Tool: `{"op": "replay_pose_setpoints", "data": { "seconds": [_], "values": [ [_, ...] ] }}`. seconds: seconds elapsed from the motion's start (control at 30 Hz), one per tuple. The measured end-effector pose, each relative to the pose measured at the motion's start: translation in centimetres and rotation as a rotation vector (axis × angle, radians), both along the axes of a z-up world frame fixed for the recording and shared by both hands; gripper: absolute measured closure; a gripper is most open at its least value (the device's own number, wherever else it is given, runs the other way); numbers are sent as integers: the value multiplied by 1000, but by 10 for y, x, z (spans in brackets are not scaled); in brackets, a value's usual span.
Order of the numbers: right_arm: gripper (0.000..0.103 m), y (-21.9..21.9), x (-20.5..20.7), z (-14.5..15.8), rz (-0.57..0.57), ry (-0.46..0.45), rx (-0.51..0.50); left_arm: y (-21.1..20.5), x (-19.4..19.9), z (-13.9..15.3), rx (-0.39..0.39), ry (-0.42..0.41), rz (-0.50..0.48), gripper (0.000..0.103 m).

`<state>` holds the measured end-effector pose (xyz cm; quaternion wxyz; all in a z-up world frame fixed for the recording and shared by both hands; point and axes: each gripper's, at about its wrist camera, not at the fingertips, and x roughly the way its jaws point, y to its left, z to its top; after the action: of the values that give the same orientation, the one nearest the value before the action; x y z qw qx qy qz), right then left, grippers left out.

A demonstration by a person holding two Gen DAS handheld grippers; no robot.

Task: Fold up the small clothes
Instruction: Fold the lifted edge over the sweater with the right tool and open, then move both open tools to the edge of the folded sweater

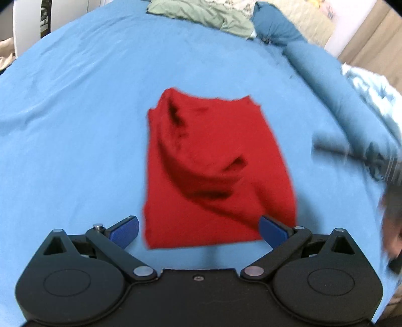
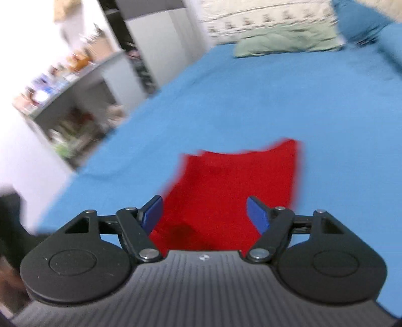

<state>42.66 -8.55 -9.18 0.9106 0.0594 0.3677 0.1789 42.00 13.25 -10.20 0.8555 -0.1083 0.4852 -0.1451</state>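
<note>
— Nearest on the left side: left gripper [image 1: 198,230], black housing low in the left wrist view, blue fingertips [image 1: 125,231] spread wide, gripping nothing.

— And between those fingertips?

— Red garment [image 1: 213,173], folded to a rough rectangle, lying on the blue bedsheet [image 1: 75,120]. Near edge just ahead of the fingertips; right blue pad overlapping the near right corner in the view, contact impossible to judge. Creased diagonally across the middle, far edge rumpled and slightly raised.

— Right side?

— Right gripper [image 2: 204,213], ribbed grey body and black linkages up close, blue fingertips [image 2: 258,213] also held wide apart, clamping nothing. Same red garment [image 2: 236,191] directly ahead, between and beyond the pads, partly hidden under the gripper body. Heavily blurred view, so folds hard to read there.

— Anything else beside the garment?

— At the right edge of the left wrist view, dark blurred streak, too smeared to identify.

— Further out?

— More blue bedsheet, lightly wrinkled. Toward the far end, pale green bedding [image 1: 201,15], crumpled, beside a darker blue pillow [image 1: 273,25]. Along the right, long blue bolster-like roll [image 1: 326,85], then light patterned fabric [image 1: 371,93] beyond it. In the right wrist view, grey shelving unit [image 2: 72,100] with blurred clutter off the bed's left side, and pale green bedding [image 2: 284,40] at the head, well apart from the red garment.
</note>
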Motion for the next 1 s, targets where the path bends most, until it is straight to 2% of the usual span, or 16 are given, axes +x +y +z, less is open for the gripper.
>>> {"op": "replay_pose_setpoints", "data": {
  "seconds": [0.1, 0.17, 0.33, 0.5, 0.6, 0.8, 0.9, 1.0],
  "values": [
    [14, -8, -31, -30, -29, 34, -136, -13, 11, -3, -30, 3, 24, 0],
    [15, -11, -47, -54, -41, 59, -179, -21, 21, -10, -35, 23, 46, 0],
    [16, -4, -60, -96, -101, 81, -173, -30, 35, -25, -74, 60, 100, 1],
    [16, 12, -52, -114, -135, 79, -189, -34, 45, -29, -88, 75, 151, 1],
    [17, 12, -53, -115, -166, 74, -191, -33, 49, -33, -89, 83, 184, 1],
    [17, 9, -56, -113, -268, 26, -243, 1, 41, -31, -14, 82, 234, 1],
    [16, -10, -60, -111, -306, 42, -227, 26, 25, -35, 71, 104, 231, 1],
    [16, -17, -63, -113, -289, 59, -229, 43, 12, -51, 152, 165, 214, 1]
  ]
}}
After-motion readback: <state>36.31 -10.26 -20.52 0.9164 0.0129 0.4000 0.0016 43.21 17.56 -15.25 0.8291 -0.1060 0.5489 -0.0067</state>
